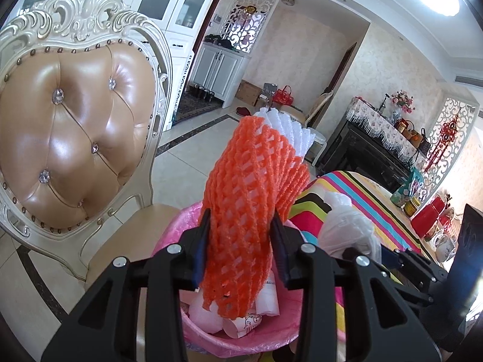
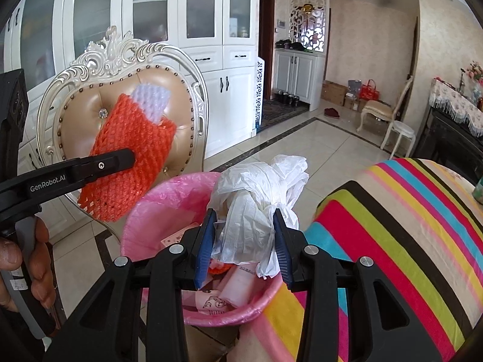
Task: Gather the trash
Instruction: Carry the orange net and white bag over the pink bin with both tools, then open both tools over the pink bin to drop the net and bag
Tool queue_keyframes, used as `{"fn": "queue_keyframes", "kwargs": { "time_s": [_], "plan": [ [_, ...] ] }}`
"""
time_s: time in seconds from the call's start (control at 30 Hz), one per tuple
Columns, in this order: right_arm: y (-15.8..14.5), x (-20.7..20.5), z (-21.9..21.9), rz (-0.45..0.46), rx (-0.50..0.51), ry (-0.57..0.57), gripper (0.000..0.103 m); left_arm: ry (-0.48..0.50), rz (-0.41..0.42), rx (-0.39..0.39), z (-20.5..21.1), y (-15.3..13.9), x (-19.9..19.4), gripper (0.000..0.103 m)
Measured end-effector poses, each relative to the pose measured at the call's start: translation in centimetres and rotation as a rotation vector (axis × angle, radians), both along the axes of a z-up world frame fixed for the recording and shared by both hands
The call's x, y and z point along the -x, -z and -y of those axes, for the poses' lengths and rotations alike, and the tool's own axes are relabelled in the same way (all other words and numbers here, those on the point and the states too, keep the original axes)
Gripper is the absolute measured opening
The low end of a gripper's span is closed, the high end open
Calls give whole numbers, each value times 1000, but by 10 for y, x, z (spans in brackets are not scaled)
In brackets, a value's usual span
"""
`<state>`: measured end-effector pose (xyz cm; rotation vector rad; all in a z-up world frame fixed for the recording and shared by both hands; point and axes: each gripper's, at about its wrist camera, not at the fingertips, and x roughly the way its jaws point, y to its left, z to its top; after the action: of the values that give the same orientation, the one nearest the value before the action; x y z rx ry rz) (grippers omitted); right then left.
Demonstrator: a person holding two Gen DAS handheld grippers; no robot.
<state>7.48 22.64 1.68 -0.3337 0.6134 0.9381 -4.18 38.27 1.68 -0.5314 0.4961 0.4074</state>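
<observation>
My left gripper (image 1: 241,241) is shut on an orange foam fruit net (image 1: 250,199) with a white net (image 1: 289,126) tucked in its far end, held above a bin with a pink liner (image 1: 271,331). The net also shows in the right wrist view (image 2: 132,150), clamped by the left gripper (image 2: 120,160). My right gripper (image 2: 245,241) is shut on a crumpled white plastic bag (image 2: 256,199), held over the pink-lined bin (image 2: 157,208). The bin holds paper scraps and wrappers (image 2: 217,298). The bag also shows in the left wrist view (image 1: 347,226).
An ornate cream chair with a tan leather back (image 1: 75,126) stands right behind the bin; it also shows in the right wrist view (image 2: 169,87). A table with a striped cloth (image 2: 392,226) lies to the right. White cabinets (image 2: 211,30) line the far wall.
</observation>
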Motion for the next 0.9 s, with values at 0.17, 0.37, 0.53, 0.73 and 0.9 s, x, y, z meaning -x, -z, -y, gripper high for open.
{"fn": "queue_keyframes", "kwargs": {
  "time_s": [0.17, 0.37, 0.53, 0.73, 0.9],
  "plan": [
    [6, 0, -11, -11, 13, -21, 43, 1, -14, 17, -6, 6, -6, 51],
    [13, -1, -14, -16, 17, -23, 49, -2, -21, 31, -7, 11, -5, 59],
    [15, -4, -3, -24, 7, 4, 55, -2, -20, 37, -4, 11, -4, 65],
    [15, -5, 17, -29, -11, 33, 60, 4, -19, 32, 5, 10, 5, 65],
    [17, 3, 39, -30, -45, 60, 66, 0, -34, -21, 22, 8, 22, 77]
  ]
}}
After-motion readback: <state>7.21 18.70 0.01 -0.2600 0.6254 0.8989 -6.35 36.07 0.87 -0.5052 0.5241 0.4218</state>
